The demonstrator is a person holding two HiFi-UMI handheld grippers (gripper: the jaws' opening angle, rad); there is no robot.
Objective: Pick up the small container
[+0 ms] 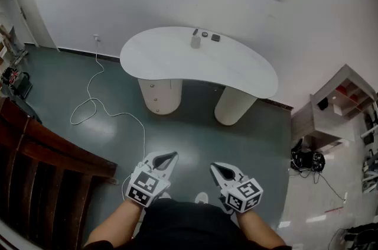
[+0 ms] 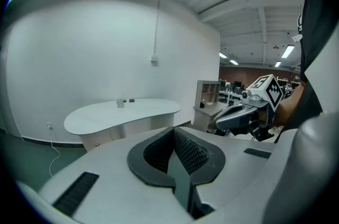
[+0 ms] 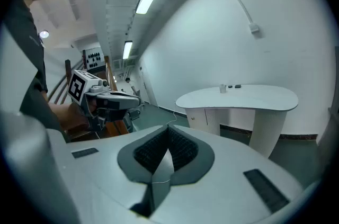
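Left tool [image 1: 170, 156] and right tool [image 1: 216, 168] are held low at the near edge, side by side, well apart from the tabletop [image 1: 165, 59]. Both jaw pairs are closed together, nothing between them. The small container [image 1: 195, 41] is stood upright at the far edge of the white kidney-shaped tabletop, untouched. A round dark item [image 1: 205, 35] and a flat dark item [image 1: 215, 38] are set just right of it.
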